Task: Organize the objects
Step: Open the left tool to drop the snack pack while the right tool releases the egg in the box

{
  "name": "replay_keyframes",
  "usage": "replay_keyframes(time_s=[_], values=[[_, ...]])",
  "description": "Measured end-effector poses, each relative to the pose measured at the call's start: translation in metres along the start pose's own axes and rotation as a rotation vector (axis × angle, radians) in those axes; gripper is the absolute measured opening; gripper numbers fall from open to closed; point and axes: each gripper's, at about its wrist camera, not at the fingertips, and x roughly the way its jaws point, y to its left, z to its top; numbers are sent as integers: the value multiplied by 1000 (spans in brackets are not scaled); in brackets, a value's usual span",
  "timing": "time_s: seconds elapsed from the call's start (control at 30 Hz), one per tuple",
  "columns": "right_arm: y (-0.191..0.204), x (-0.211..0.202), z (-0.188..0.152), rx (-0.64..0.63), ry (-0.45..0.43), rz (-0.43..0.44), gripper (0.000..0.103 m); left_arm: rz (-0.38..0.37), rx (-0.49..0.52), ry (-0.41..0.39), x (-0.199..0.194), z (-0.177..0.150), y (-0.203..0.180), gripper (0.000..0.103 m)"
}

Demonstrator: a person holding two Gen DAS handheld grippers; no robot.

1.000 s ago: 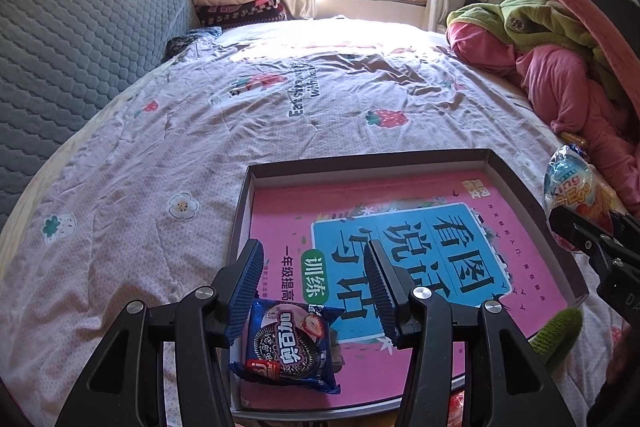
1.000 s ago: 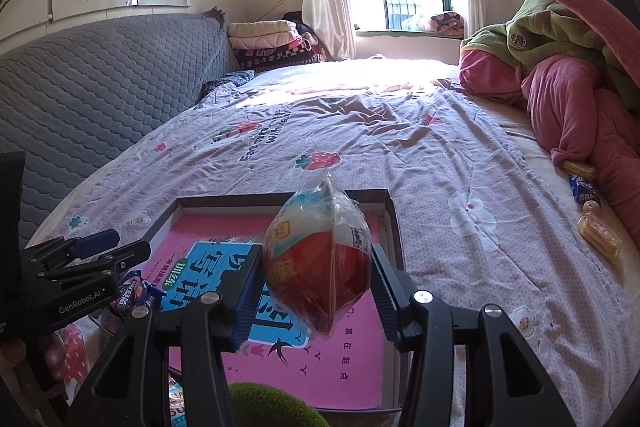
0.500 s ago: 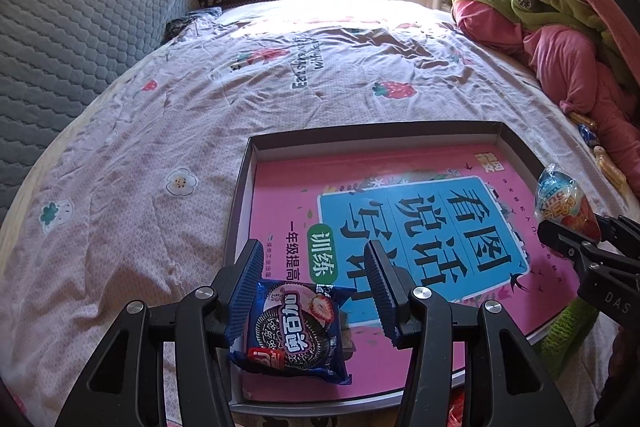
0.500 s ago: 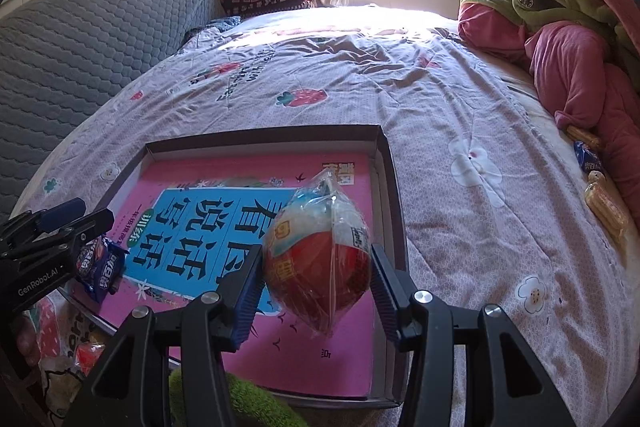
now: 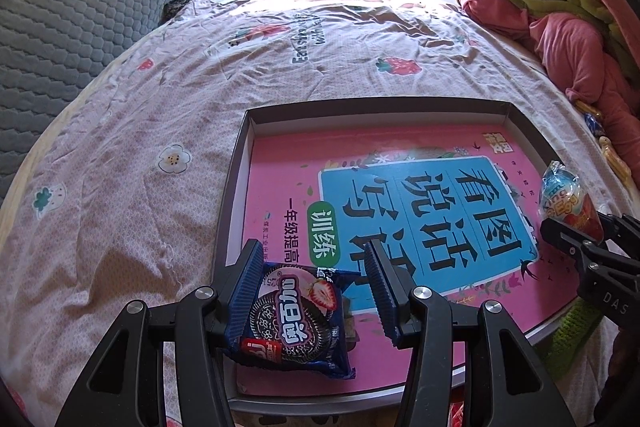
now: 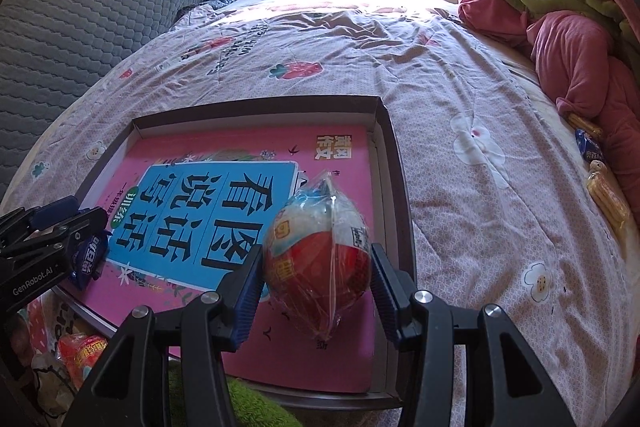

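Our left gripper has the blue cookie packet between its blue ribbed pads. The packet's left edge lies against the left pad; a gap shows at the right pad, so we cannot tell whether it is truly pinched. The packet sits over the near left corner of the shallow box.

Our right gripper is closed on the egg-shaped snack in clear wrap, both pads against its sides, red half low, white half up. It hangs over the near right part of the box, just inside the right wall.

Inside the box lies a pink book with a blue title panel, covering nearly the whole floor.

The box rests on a floral bedsheet. Near its front edge we see a green fuzzy thing, only partly in view.

Farther right, small wrapped snacks lie on the sheet beside a heap of pink and green bedding. A grey quilted headboard runs along the left.
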Motion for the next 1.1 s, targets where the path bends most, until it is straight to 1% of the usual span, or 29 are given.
replay_keyframes(time_s=[0.27,0.43,0.57,0.63,0.8,0.97,1.1], values=[[0,-1,1,9,5,-9,51,-13,-12,-15,-5,2,2,54],[0,-1,1,8,0,-19,52,-29,-41,-7,-3,3,6,59],[2,-3,2,-5,-11,-25,57,-37,-55,-8,-5,3,9,63],[3,-4,2,-9,-23,-23,62,-51,-64,-3,-5,4,10,65],[3,-8,4,-10,-40,-12,67,-65,-79,-19,-12,4,14,71],[2,-11,4,-10,-54,-17,68,-70,-96,-29,-18,2,18,74],[4,-16,5,-18,-74,-14,68,-95,-110,-48,-25,1,20,77]])
